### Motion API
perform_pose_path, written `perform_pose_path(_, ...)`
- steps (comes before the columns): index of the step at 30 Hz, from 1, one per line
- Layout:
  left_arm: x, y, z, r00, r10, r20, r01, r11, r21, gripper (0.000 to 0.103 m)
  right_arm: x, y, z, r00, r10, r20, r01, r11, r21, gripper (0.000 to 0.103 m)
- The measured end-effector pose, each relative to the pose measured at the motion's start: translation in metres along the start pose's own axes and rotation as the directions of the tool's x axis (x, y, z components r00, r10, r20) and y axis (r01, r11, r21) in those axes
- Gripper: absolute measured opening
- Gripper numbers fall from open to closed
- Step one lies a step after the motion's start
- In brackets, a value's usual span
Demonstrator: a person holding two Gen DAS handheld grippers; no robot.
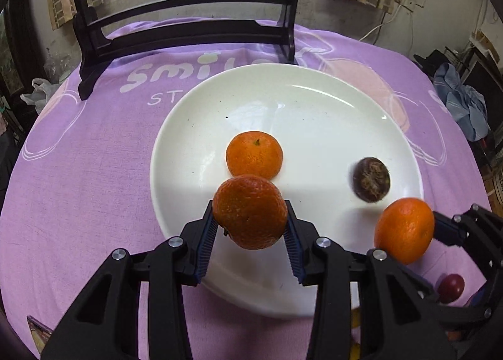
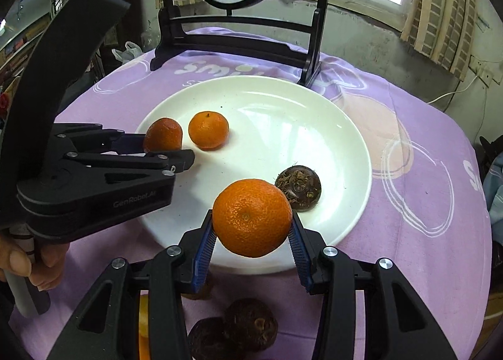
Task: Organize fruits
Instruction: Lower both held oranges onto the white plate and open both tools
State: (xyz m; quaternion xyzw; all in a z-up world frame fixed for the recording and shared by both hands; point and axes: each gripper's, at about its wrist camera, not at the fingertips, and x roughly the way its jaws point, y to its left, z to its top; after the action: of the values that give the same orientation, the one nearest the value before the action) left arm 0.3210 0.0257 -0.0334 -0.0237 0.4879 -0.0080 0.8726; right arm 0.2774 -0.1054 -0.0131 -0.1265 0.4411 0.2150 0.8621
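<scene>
A white plate [image 1: 314,102] lies on the purple cloth; it also shows in the right wrist view [image 2: 283,102]. On it rest one tangerine [image 1: 254,154] [image 2: 208,130] and a brown water chestnut [image 1: 371,183] [image 2: 298,188]. My left gripper [image 1: 250,215] is shut on a darker tangerine [image 1: 250,211] above the plate's near part; in the right wrist view the left gripper [image 2: 163,143] holds this darker tangerine [image 2: 163,135]. My right gripper [image 2: 251,218] is shut on a bright tangerine [image 2: 251,217] over the plate's near rim; the bright tangerine also shows in the left wrist view [image 1: 404,229].
A black wooden stand [image 2: 235,36] with a round painted screen stands behind the plate. Two dark water chestnuts [image 2: 239,328] lie on the cloth under my right gripper. A small red fruit [image 1: 451,287] lies at the near right. A banana piece [image 2: 144,325] shows low.
</scene>
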Motion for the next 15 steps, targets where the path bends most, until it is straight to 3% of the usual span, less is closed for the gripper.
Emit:
perform_pose_path(2, 0.002, 0.002, 0.004, 1.0, 0.0, 0.006, 0.0, 1.0, -0.02, 0.055, 0.004, -0.002, 0.001, 1.0, 0.012, -0.005, -0.012, 1.0, 0.01, 0.057)
perform_pose_path(6, -0.015, 0.003, 0.006, 0.998, 0.028, 0.049, -0.026, 0.999, -0.043, 0.07, -0.003, -0.01, 0.0, 0.999, 0.017, 0.027, -0.018, 0.998, 0.055, 0.061)
perform_pose_path(15, -0.08, 0.003, -0.037, 0.993, 0.012, 0.116, -0.008, 0.999, -0.034, 0.077, -0.074, -0.018, -0.045, 0.994, 0.012, 0.113, -0.022, 0.996, 0.082, 0.07)
